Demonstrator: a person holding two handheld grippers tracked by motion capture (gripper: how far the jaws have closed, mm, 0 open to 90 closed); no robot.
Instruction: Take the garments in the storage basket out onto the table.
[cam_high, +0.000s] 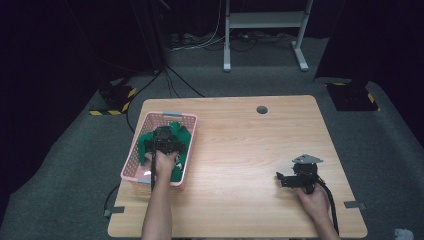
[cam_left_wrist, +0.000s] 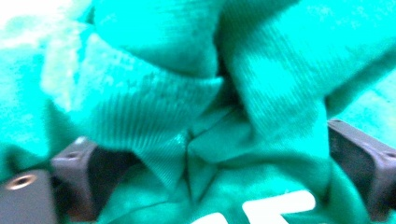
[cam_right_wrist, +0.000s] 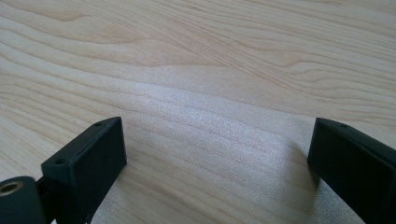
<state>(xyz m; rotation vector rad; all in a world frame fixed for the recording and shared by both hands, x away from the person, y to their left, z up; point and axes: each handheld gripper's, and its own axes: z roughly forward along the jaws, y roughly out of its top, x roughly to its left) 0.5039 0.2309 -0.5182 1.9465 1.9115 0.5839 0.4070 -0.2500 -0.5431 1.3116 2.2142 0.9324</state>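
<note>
One green cloth (cam_high: 177, 145) lies bunched in the one pink basket (cam_high: 150, 125) at the left of the worktop (cam_high: 240, 145). The left claw (cam_high: 165, 142) and the hand behind it cover much of the cloth in the high view. In the left gripper view the cloth (cam_left_wrist: 187, 93) is blurred and heaped in folds, with white marks cut off at the bottom edge. The left claw (cam_left_wrist: 205, 163) stands wide, its jaws sunk into the folds at either side; whether the pads press the cloth I cannot tell. The right claw (cam_high: 282, 179) rests near the right edge of the worktop, well apart from the basket. Its jaws stand wide over bare wood (cam_right_wrist: 210, 79), holding nothing. One dark round hole (cam_high: 262, 109) sits at the far side.
</note>
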